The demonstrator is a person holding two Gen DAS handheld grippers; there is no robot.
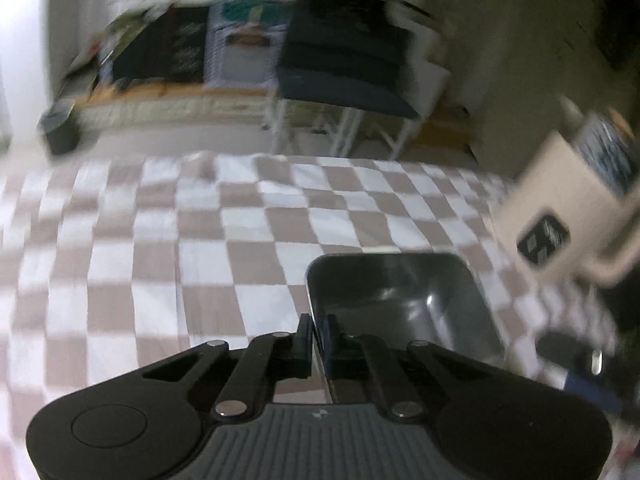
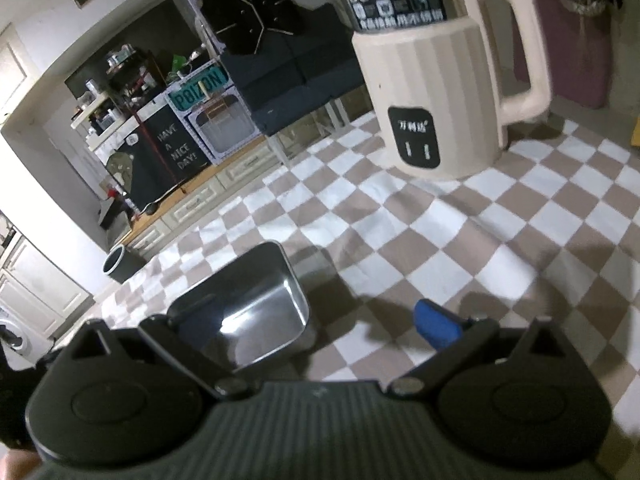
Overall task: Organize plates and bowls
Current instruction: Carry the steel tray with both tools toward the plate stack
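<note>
Each hand-held gripper is black, with silver pivot screws and a ribbed grey base; the right one has a blue pad.

The square bowl looks like polished metal — glossy, throwing bright glints off its smooth inner walls. Under it the checked cloth is matt and soft, slightly rumpled. The kettle is cream plastic with a ribbed, satin body — its control panel black and smooth.
</note>
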